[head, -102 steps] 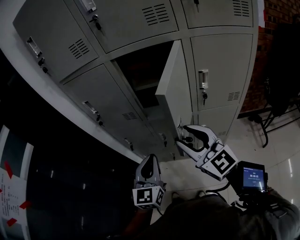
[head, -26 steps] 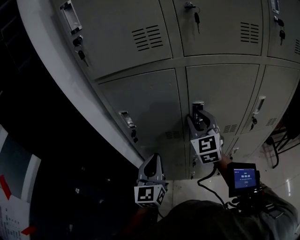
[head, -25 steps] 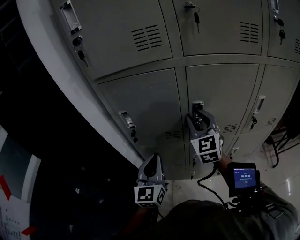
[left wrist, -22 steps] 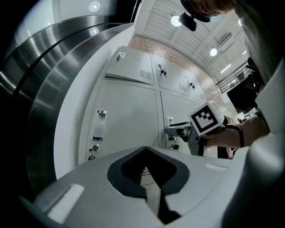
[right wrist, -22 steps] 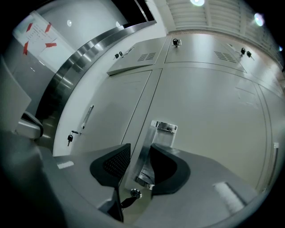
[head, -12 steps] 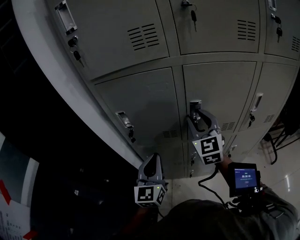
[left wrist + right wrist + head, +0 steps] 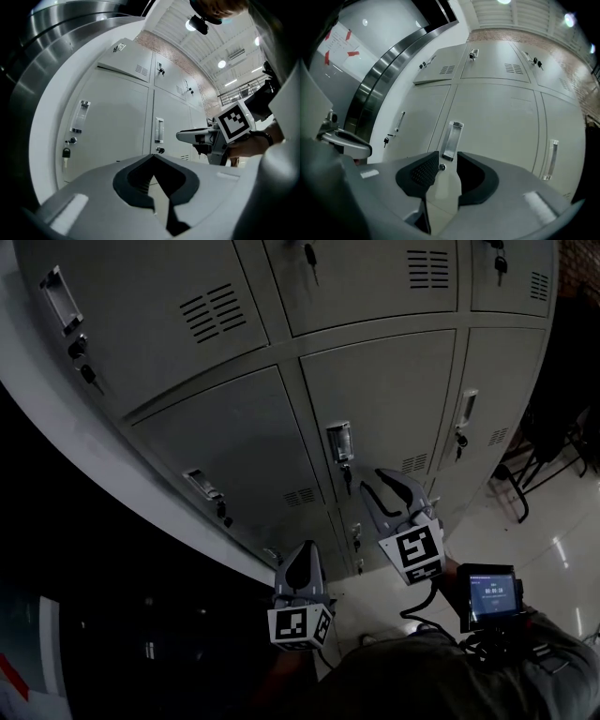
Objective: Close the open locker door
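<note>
Black metal legs (image 7: 518,501) stand on glossy floor (image 7: 555,545)

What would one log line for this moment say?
locker door: closed | right gripper: clear of handle, jaws closing, nothing between | left gripper: shut, empty

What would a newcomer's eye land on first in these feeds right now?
The grey locker bank, every door in view shut, fills the head view. Before the middle door's handle hangs the right gripper, jaws closing with nothing between them; the left gripper sits lower, shut and empty.
</note>
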